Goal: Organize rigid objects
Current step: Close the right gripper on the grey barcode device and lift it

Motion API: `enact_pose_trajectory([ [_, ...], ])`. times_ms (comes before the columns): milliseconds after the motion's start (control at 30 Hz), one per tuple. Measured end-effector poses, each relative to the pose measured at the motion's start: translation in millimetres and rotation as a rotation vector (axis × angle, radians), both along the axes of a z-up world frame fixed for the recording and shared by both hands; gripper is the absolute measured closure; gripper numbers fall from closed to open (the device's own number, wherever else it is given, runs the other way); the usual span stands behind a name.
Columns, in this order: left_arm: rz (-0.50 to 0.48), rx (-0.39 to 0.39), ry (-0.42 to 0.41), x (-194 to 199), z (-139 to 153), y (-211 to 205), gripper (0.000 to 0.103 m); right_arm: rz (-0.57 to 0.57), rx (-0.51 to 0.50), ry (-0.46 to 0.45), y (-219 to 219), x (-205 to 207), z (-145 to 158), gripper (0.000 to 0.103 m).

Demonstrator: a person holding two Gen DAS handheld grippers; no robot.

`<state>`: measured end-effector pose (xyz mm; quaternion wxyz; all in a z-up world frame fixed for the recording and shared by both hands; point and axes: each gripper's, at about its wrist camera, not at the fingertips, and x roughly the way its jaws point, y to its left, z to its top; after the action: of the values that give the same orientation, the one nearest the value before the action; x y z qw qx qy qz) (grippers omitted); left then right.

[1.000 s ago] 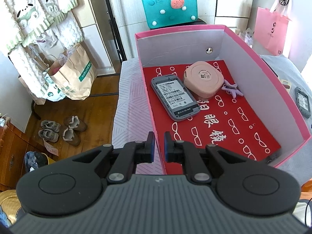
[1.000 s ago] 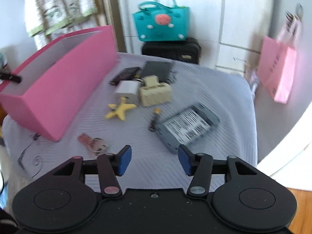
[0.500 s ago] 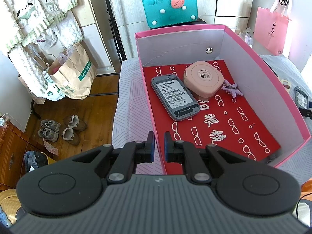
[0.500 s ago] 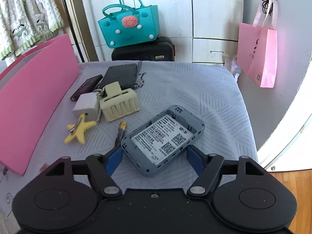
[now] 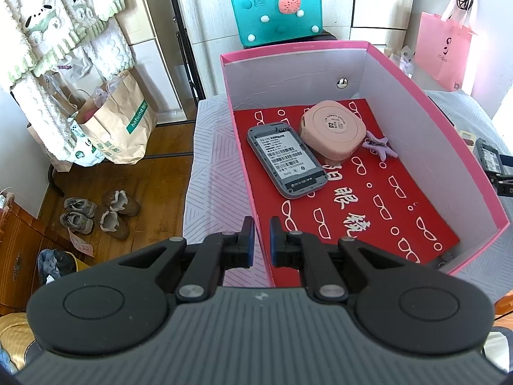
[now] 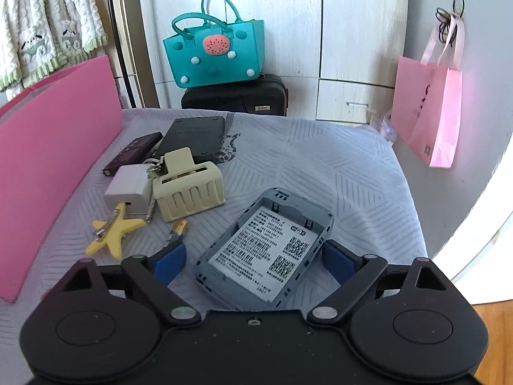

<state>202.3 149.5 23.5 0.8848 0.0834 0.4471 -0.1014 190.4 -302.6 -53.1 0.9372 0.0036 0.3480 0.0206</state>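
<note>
In the left wrist view my left gripper [image 5: 262, 240] is shut on the near left wall of the pink box [image 5: 253, 199]. Inside the box lie a grey router [image 5: 287, 162], a round pink case [image 5: 333, 130] and a purple star clip [image 5: 378, 147]. In the right wrist view my right gripper [image 6: 253, 261] is open, with a second grey router [image 6: 266, 247] lying on the bed between its blue pads, which stand apart from its sides.
On the bedspread [image 6: 320, 160] lie a yellow star clip [image 6: 113, 229], a cream claw clip [image 6: 187, 189], a white charger [image 6: 128, 187], a small battery [image 6: 176, 232], a dark slim case [image 6: 133, 154] and a black device [image 6: 195, 136]. The pink box wall [image 6: 48, 160] stands to the left.
My right gripper has moved forward and down onto the second grey router, which now lies between its open fingers. The left gripper has stayed on the box wall.
</note>
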Motion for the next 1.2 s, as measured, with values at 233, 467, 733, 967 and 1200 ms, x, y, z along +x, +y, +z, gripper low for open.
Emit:
enact_pose_trajectory([
  [233,-0.001,-0.001,0.000,0,0,0,0.095,0.021,0.015,0.007,-12,-14,5,0.026],
  [467,-0.004,-0.003,-0.001,0,0,0,0.095,0.057,0.020,0.108,-12,-20,14,0.032],
  [733,-0.015,0.001,0.000,0,0,-1,0.095,-0.001,0.004,0.068,-4,-3,9,0.038],
  [967,-0.015,-0.002,-0.001,0,1,-2,0.095,-0.022,0.072,0.051,-14,-15,15,0.038],
  [1200,-0.014,-0.006,-0.001,0,1,-2,0.095,0.030,0.064,0.008,-3,-33,33,0.038],
])
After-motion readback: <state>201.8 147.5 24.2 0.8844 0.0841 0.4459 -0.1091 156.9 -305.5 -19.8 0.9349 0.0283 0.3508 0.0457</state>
